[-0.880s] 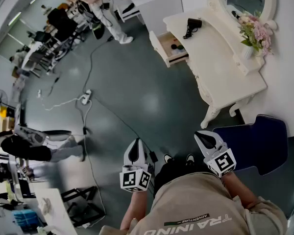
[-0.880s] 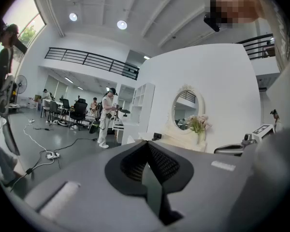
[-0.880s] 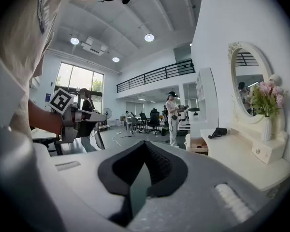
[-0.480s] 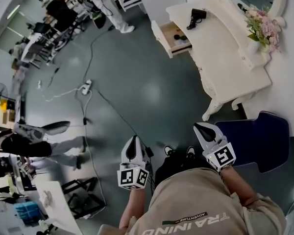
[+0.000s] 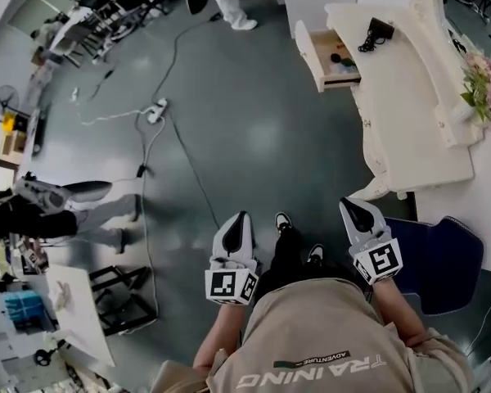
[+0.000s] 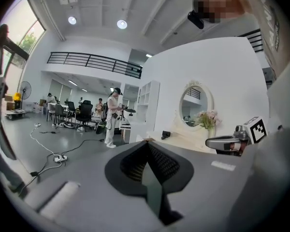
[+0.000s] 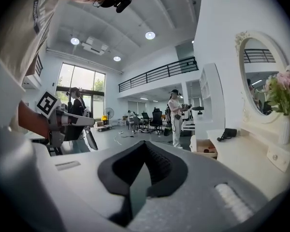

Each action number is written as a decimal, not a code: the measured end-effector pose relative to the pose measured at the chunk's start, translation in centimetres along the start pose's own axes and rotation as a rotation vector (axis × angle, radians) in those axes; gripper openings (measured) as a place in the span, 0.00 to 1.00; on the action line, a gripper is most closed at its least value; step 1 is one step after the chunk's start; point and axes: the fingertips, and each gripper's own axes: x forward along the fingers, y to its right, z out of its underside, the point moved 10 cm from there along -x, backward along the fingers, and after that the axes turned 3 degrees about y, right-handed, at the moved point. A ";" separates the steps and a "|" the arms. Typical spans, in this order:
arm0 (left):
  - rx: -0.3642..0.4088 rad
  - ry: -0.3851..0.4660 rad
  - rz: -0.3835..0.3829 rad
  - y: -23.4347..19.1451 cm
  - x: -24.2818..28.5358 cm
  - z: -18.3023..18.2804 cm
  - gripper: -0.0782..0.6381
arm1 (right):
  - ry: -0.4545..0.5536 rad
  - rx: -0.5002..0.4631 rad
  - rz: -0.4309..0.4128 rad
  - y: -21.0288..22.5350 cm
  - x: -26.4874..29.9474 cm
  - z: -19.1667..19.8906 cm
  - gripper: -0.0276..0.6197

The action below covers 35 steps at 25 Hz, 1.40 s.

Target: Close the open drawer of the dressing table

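Note:
The white dressing table point(image 5: 409, 129) stands at the top right of the head view. Its drawer point(image 5: 331, 56) is pulled out to the left, with small dark items inside. A black hair dryer point(image 5: 376, 31) lies on the top, and pink flowers point(image 5: 487, 88) stand by the mirror. My left gripper point(image 5: 242, 216) and right gripper point(image 5: 349, 204) hang low in front of the person's body, far from the drawer, both shut and empty. The right gripper view shows its jaws point(image 7: 146, 143) closed, with the open drawer point(image 7: 205, 149) ahead to the right. The left gripper point(image 6: 146, 142) is also closed.
A blue chair point(image 5: 438, 252) sits just right of my right gripper. A cable and power strip point(image 5: 155, 113) trail across the grey floor. A person point(image 5: 57, 211) stands at the left beside a black stand point(image 5: 123, 301), and others work at desks far back.
The head view has swung, so the dressing table and drawer sit further right and higher. The person's feet have stepped forward. Both grippers stay low and shut.

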 end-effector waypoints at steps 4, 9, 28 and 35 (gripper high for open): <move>-0.030 0.012 0.007 -2.8 2.9 -0.9 0.13 | 0.007 -0.029 -0.018 0.5 4.3 -3.1 0.05; -0.032 0.044 0.043 -6.9 6.8 -3.4 0.13 | 0.045 -0.056 -0.022 0.2 9.6 -7.1 0.05; 0.009 0.050 0.194 -16.6 17.5 -4.3 0.13 | -0.035 -0.078 0.131 0.9 20.1 -8.2 0.05; 0.026 0.034 0.126 -18.5 18.4 -5.7 0.13 | -0.034 -0.025 0.108 2.1 23.3 -7.4 0.05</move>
